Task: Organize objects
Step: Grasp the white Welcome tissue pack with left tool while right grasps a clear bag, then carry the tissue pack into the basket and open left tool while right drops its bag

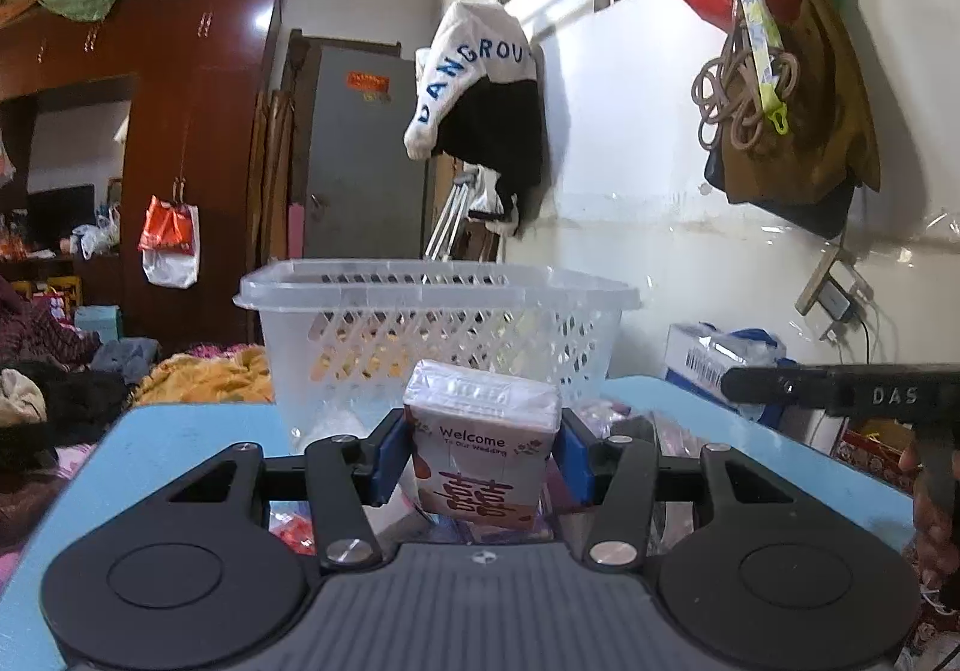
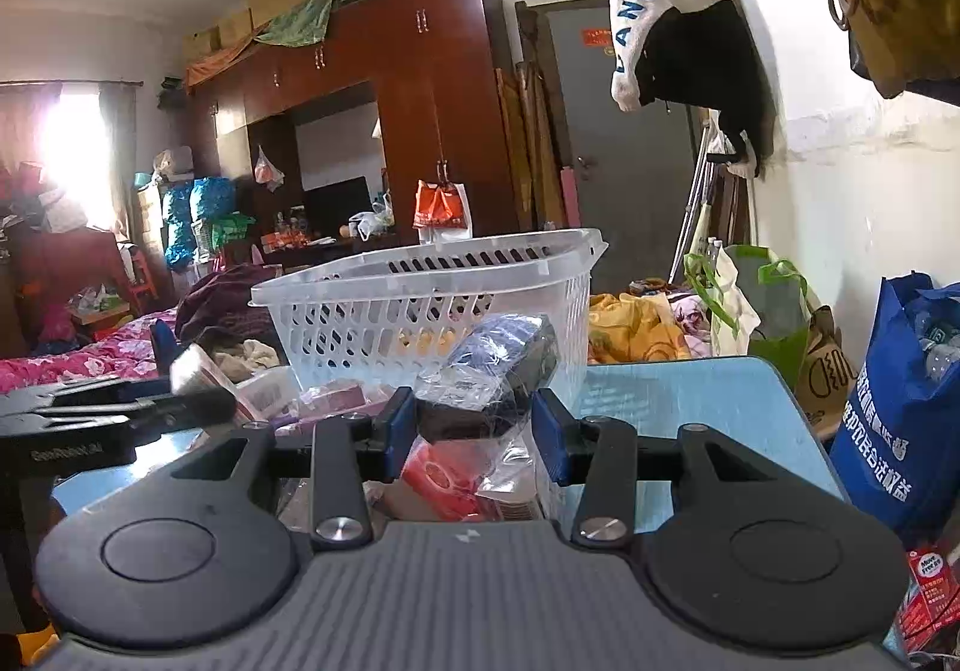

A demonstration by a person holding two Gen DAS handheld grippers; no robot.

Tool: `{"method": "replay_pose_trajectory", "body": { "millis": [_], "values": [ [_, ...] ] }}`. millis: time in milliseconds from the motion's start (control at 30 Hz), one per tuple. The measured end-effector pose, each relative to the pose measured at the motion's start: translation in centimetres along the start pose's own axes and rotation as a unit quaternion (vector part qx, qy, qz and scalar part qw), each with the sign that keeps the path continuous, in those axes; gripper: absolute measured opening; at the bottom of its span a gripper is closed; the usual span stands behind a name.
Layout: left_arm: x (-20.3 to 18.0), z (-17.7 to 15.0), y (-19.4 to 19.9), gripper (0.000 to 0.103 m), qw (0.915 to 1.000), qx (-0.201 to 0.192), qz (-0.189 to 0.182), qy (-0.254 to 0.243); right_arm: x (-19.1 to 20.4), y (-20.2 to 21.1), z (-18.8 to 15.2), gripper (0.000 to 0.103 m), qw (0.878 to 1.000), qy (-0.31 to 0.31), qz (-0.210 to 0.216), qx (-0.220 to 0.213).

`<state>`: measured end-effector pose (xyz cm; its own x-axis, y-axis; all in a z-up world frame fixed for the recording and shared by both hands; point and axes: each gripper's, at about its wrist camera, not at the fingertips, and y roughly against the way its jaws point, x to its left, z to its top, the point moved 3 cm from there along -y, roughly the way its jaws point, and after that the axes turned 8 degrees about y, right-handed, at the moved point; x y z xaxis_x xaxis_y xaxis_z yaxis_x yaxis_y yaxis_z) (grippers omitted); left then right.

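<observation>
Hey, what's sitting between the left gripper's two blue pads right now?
A small tissue pack printed "Welcome", upright, pressed on both sides by the left gripper. The white basket stands just behind it. This shows in the left wrist view.

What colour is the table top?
Light blue table top; the right wrist view shows it best.
</observation>
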<state>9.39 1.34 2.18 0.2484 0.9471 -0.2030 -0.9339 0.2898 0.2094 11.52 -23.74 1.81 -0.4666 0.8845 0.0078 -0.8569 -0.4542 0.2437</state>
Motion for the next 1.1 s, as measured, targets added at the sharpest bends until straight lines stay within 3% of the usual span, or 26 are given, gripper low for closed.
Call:
{"method": "replay_pose_trajectory", "body": {
  "millis": [367, 600, 767, 867, 967, 1100],
  "values": [
    [0.3, -0.2, 0.6, 0.055, 0.9999, -0.009, -0.008, -0.002, -0.1, 0.1, 0.0, 0.046, 1.000, 0.002, 0.004, -0.003],
    [0.2, 1.3, 1.1, 0.055, 0.9994, -0.025, -0.022, 0.000, 0.4, 0.3, 1.1, 0.046, 1.000, 0.014, 0.009, -0.014],
    [0.5, 5.3, 0.3, 0.055, 0.9983, -0.047, -0.031, 0.009, 0.6, -1.4, 4.9, 0.046, 0.999, 0.035, 0.018, -0.025],
    [0.9, 8.7, -1.4, 0.055, 0.9979, -0.047, -0.032, 0.031, 0.6, -4.1, 7.4, 0.046, 0.998, 0.058, 0.002, -0.020],
    [1.6, 11.5, -4.3, 0.055, 0.9975, -0.023, -0.029, 0.059, 0.3, -8.1, 9.2, 0.046, 0.997, 0.074, -0.017, 0.020],
    [2.6, 12.9, -8.7, 0.055, 0.9979, 0.002, 0.014, 0.063, 0.1, -11.7, 9.6, 0.046, 0.995, 0.079, -0.020, 0.058]
  ]
}}
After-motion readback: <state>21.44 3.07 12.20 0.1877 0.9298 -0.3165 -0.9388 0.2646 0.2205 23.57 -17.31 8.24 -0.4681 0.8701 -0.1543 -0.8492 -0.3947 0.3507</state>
